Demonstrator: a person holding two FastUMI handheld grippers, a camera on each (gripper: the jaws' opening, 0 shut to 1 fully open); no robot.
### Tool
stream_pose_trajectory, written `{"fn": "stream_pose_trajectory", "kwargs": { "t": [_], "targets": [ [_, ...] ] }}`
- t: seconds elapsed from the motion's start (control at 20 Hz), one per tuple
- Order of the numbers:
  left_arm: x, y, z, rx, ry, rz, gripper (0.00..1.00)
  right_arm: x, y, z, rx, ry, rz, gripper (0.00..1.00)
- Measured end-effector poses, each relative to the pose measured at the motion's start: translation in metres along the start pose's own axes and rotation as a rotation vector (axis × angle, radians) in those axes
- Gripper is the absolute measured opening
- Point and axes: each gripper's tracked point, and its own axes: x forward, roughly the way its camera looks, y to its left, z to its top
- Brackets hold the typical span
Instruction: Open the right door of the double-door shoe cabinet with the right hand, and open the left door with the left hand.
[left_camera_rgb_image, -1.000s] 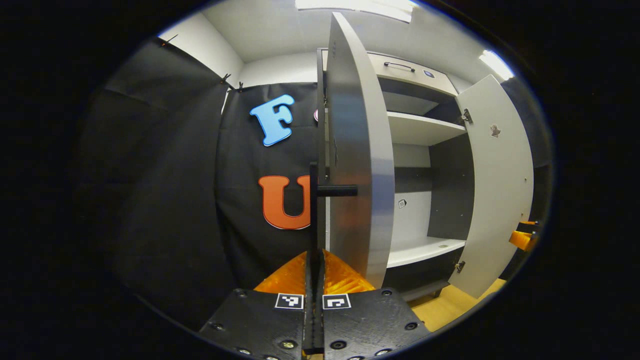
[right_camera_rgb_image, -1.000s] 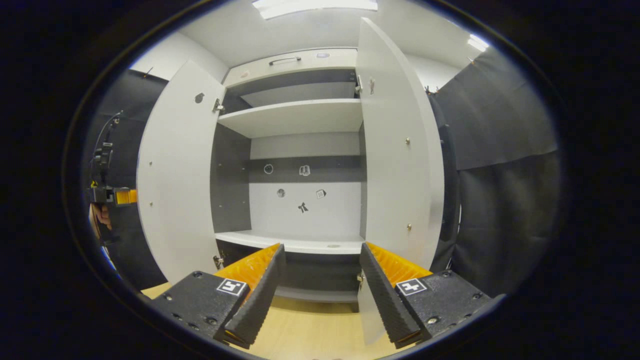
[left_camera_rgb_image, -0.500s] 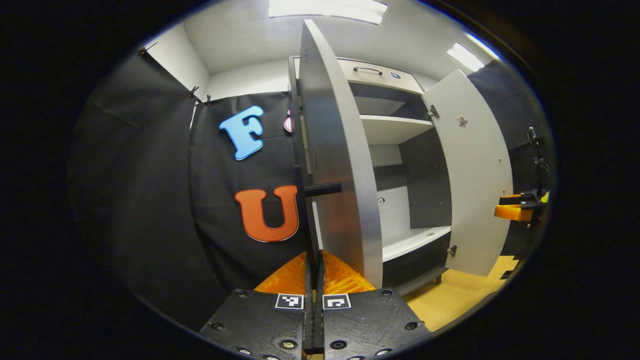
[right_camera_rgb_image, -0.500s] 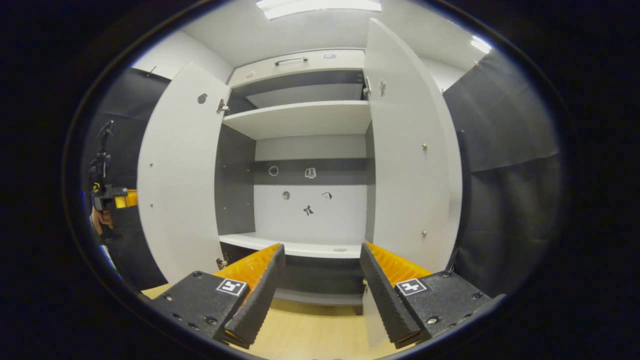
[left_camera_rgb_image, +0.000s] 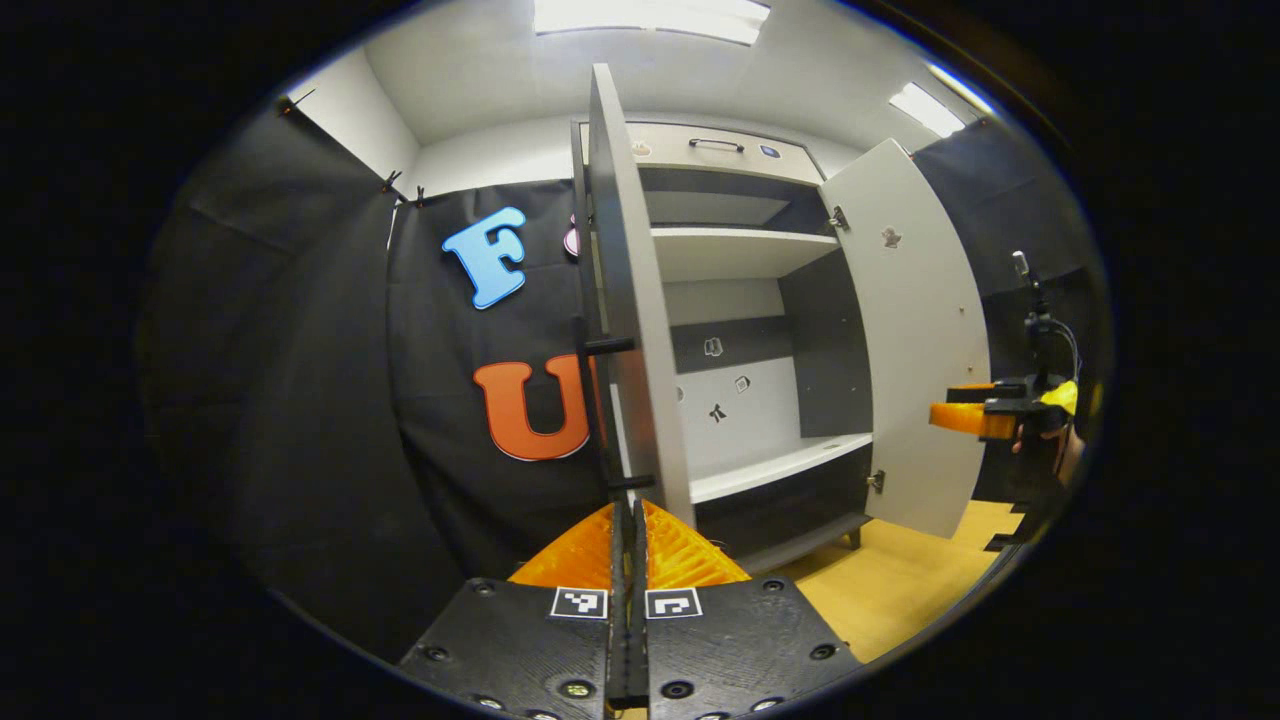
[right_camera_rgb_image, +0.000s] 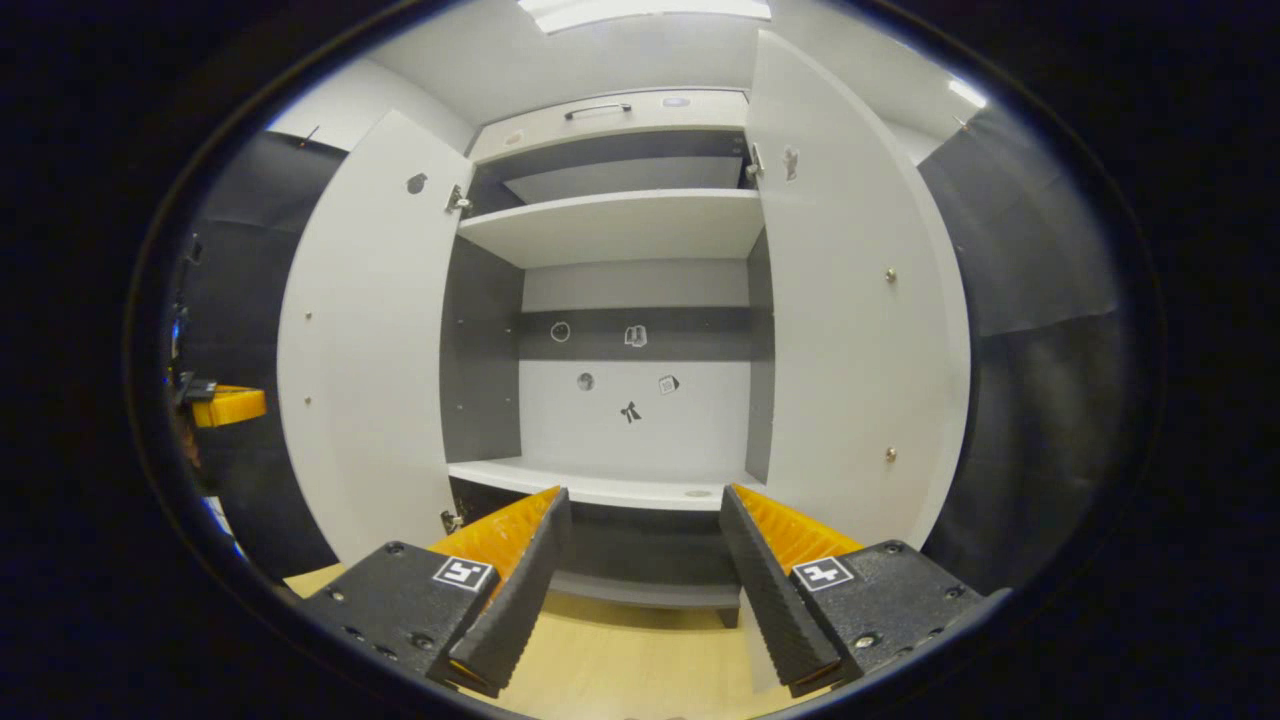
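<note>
A recording booth, not a home; black cloth (left_camera_rgb_image: 300, 380) drapes the walls beside a bare shoe cabinet (right_camera_rgb_image: 620, 300). Ceiling light panels (left_camera_rgb_image: 650, 15) glare above; pale wood floor (right_camera_rgb_image: 640, 670) lies below.

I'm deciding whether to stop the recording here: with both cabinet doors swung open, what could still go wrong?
1. The left gripper is shut on the handle of the left door; pulling away before opening could yank the door or swing it into the booth's cloth wall.
2. The right gripper hangs open, off the right door, which could drift back.
</note>
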Motion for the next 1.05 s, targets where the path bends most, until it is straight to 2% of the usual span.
{"fn": "stream_pose_trajectory", "kwargs": {
  "t": [0.15,0.35,0.5,0.65,0.75,0.8,0.9,0.95,1.0,1.05],
  "targets": [
    [0.010,-0.047,0.005,-0.086,-0.027,0.045,0.00,0.000,0.000,-0.003,0.012,0.008,-0.011,0.92],
    [0.062,-0.090,-0.002,-0.093,-0.028,0.088,0.00,-0.008,0.006,0.001,0.014,0.004,0.006,0.94],
    [0.100,-0.102,-0.018,-0.136,-0.012,0.125,0.00,-0.015,0.004,0.005,-0.003,-0.010,-0.006,0.94],
    [0.118,-0.106,-0.028,-0.197,0.000,0.146,0.00,-0.024,-0.001,0.006,-0.012,-0.021,-0.018,0.94],
    [0.122,-0.101,-0.027,-0.186,-0.006,0.174,0.00,-0.025,-0.008,0.008,-0.020,-0.028,-0.041,0.92],
    [0.123,-0.100,-0.023,-0.169,-0.014,0.178,0.07,-0.025,-0.011,0.009,-0.021,-0.032,-0.052,0.94],
    [0.123,-0.100,-0.012,-0.129,-0.032,0.183,0.31,-0.022,-0.017,0.007,-0.011,-0.030,-0.066,0.94],
    [0.122,-0.101,-0.008,-0.118,-0.041,0.180,0.31,-0.021,-0.017,0.007,0.001,-0.025,-0.067,0.94],
    [0.120,-0.105,-0.004,-0.114,-0.052,0.164,0.35,-0.019,-0.017,0.007,0.015,-0.023,-0.065,0.94],
    [0.118,-0.108,-0.002,-0.110,-0.059,0.158,0.45,-0.018,-0.017,0.006,0.025,-0.023,-0.063,0.94]
  ]
}}
